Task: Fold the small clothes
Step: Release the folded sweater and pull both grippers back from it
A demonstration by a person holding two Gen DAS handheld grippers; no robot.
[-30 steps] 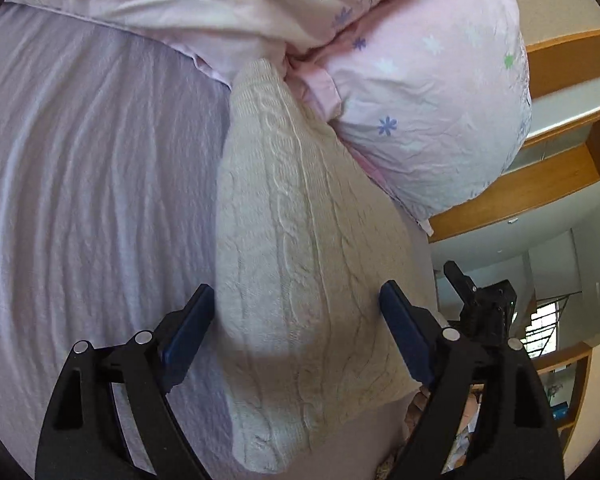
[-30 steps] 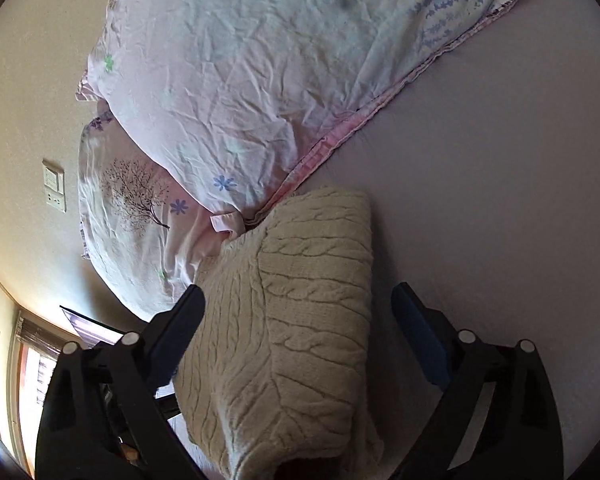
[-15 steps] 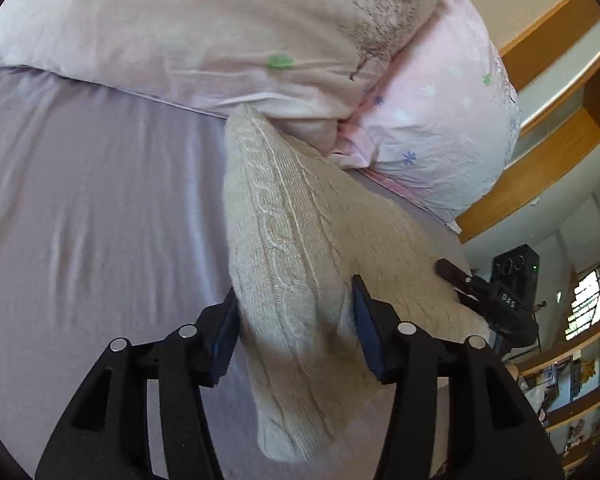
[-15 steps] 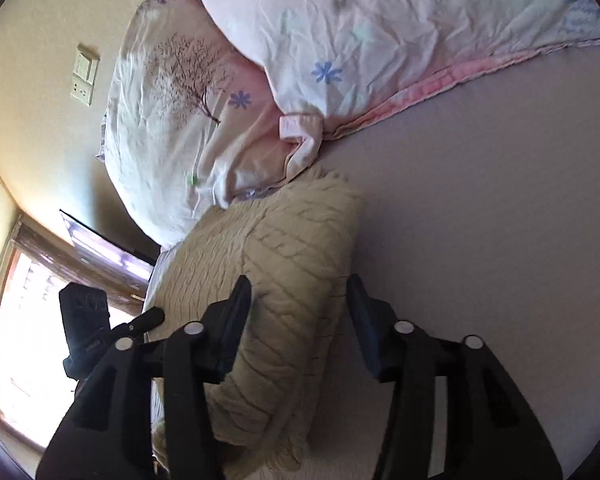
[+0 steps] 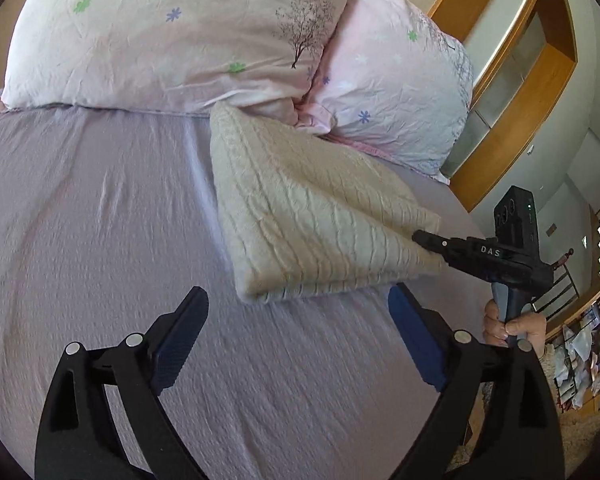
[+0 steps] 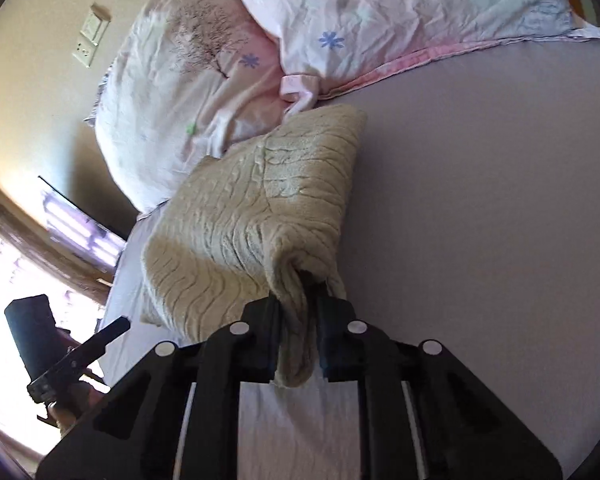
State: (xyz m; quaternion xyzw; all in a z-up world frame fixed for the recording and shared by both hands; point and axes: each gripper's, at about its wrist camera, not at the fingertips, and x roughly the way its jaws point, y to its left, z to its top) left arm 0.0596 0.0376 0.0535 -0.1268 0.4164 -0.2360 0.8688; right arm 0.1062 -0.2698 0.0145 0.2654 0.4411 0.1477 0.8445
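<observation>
A folded cream cable-knit sweater (image 5: 312, 216) lies on the lilac bed sheet (image 5: 80, 220) with its far corner against the pillows. My left gripper (image 5: 296, 344) is open and empty, just short of the sweater's near edge. My right gripper (image 6: 298, 332) is shut on the sweater's (image 6: 256, 216) near corner and lifts that corner slightly off the sheet. In the left wrist view the right gripper (image 5: 432, 242) shows at the sweater's right edge, held by a hand.
Two pink flowered pillows (image 5: 172, 36) (image 5: 392, 92) lie at the head of the bed. A wooden headboard and shelf (image 5: 516, 80) stand to the right. A wall switch (image 6: 91, 36) and a bright window (image 6: 4, 280) show in the right wrist view.
My left gripper let go of the sweater, opened and pulled back from it. My right gripper closed fully on the sweater's corner.
</observation>
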